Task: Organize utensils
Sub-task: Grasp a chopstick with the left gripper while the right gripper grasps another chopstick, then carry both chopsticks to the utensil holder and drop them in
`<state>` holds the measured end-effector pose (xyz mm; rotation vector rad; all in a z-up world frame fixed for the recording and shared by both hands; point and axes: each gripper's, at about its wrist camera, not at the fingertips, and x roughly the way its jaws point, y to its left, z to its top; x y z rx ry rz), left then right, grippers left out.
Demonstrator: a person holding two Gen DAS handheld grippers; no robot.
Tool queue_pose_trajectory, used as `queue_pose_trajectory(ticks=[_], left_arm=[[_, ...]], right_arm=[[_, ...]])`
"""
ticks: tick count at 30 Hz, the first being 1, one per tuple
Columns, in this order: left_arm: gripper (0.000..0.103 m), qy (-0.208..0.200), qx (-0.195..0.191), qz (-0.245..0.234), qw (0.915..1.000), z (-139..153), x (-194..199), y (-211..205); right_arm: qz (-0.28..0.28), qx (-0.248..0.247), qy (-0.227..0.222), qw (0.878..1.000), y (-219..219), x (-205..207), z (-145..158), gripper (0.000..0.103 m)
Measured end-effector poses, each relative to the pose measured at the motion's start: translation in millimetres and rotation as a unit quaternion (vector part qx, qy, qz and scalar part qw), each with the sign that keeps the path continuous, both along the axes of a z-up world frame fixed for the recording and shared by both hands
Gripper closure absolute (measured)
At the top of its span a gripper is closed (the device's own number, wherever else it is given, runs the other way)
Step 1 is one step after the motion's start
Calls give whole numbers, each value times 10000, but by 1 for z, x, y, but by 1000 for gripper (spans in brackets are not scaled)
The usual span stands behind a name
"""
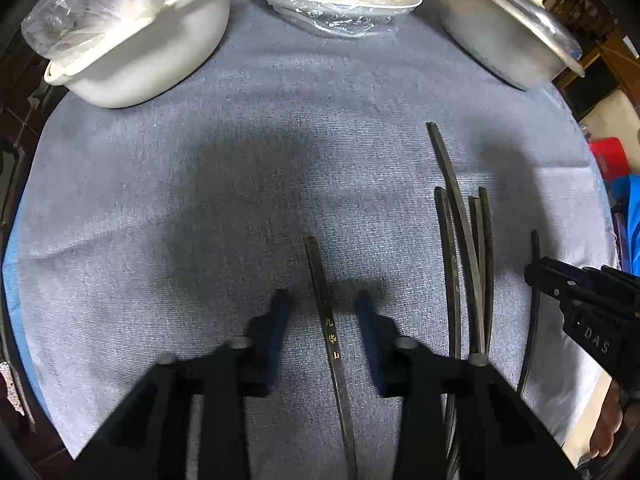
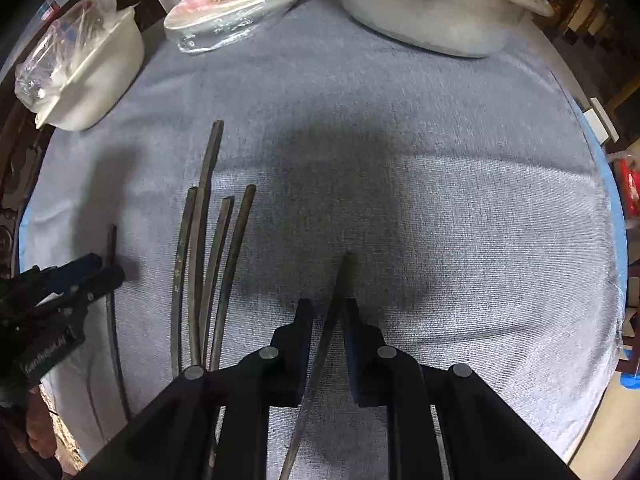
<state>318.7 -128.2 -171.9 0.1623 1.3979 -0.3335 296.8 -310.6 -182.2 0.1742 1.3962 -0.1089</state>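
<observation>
From the left wrist, the left hand-held gripper (image 1: 322, 300) stands spread astride a lone chopstick (image 1: 325, 320) lying on the cloth-covered worktop (image 1: 240, 200), not yet pinching it; four gathered chopsticks (image 1: 460, 248) lie just to its right. From the right wrist, the right hand-held gripper (image 2: 329, 308) pinches another chopstick (image 2: 334, 312) near the pile (image 2: 208, 248). Judged step: collecting strays; next, the left must close squarely and carry its stick alongside the bundle.
</observation>
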Motion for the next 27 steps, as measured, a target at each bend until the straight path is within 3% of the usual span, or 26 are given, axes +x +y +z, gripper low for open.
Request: queue_pose_trajectory(ticks=[3,8,12,20,27], left_arm=[[96,122,-40,53,9999,-1,9,-5],[97,-17,-151,67,9999,-1,5,-5],[97,-236,-313,50,9992,10,-18,-2],[98,-1170,-761,1,9902,86,-68,14],[98,-2284,-1023,83,9681,152,-135,45]], right_arm=[[-46,39,-100,9999,1,0,-2,93],[-142,303,-422,9986,-7,-15,5,96],[-149,420,-837,9955,-17,-38,29,96],[-89,677,-1856,9803,-25,-93,86,96],[-46,403,-2885,9566,-9,-158,132,96]])
